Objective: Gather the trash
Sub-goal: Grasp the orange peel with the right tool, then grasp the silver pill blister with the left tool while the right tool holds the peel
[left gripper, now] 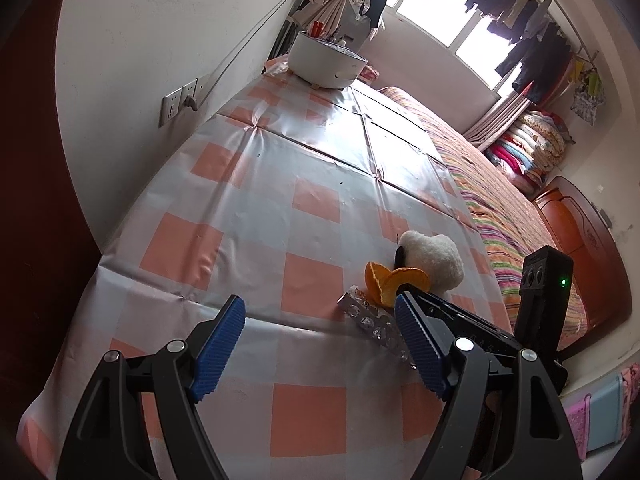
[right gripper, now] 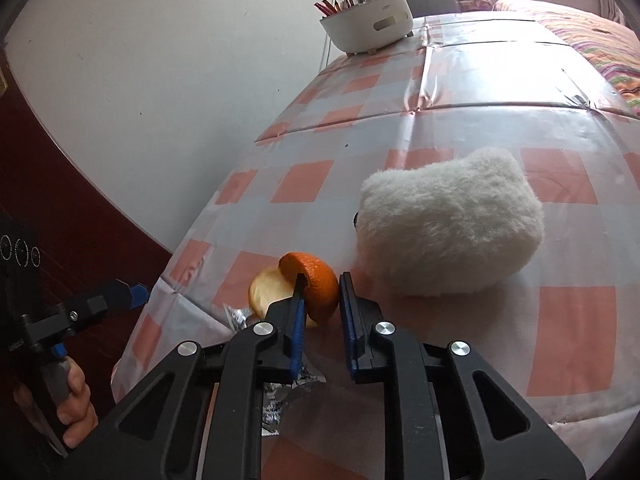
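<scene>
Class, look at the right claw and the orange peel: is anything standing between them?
Nothing visible does. The right claw is shut on the orange peel. The white plush toy lies beside it, and the foil blister pack lies underneath.

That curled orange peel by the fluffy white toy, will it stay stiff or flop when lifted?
The curled orange peel looks thin and hollow, so it is probably light. It holds a cupped shape, so it likely bends rather than flops, and may tear where pinched. The right tool appears shut on its edge, and the waxy rind could slip.
</scene>
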`<action>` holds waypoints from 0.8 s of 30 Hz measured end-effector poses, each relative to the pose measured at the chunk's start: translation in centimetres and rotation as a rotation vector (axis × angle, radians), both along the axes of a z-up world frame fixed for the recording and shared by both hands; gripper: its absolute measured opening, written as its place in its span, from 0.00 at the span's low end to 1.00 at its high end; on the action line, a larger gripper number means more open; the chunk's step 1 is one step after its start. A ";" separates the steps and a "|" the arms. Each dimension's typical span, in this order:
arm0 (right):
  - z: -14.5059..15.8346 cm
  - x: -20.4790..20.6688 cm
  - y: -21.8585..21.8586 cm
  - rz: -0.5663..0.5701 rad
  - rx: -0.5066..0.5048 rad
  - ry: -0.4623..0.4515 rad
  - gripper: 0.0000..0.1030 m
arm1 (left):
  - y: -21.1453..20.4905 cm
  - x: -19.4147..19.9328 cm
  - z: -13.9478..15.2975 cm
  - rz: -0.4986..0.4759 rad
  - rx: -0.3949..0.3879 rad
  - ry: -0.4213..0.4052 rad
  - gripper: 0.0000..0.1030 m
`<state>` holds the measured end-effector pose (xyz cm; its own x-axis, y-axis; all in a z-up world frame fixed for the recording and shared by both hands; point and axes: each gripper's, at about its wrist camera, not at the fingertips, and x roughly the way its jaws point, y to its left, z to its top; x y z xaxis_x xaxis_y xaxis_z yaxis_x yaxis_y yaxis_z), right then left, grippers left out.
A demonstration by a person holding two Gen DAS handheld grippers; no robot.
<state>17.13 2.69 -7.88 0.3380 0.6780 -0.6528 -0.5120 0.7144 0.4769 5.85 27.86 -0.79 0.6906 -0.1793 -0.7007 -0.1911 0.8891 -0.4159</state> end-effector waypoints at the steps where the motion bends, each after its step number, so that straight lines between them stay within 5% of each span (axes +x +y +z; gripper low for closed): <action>1: 0.4 -0.2 -0.2 -0.007 0.011 -0.012 0.13 | -0.1 0.1 -0.1 -0.003 0.003 0.005 0.73; 11: 4.2 -2.7 -3.6 -0.033 0.157 -0.068 0.12 | -2.5 1.2 -1.4 -0.050 0.056 0.077 0.73; 24: 4.6 -4.4 -6.9 -0.047 0.249 -0.055 0.12 | -6.1 3.0 -3.8 -0.065 -0.105 0.199 0.73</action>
<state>12.74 -4.18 -3.27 0.4034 0.7982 -0.4475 -0.5113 0.6021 0.6132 8.88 21.77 -4.59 0.5251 -0.2979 -0.7972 -0.2221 0.8563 -0.4662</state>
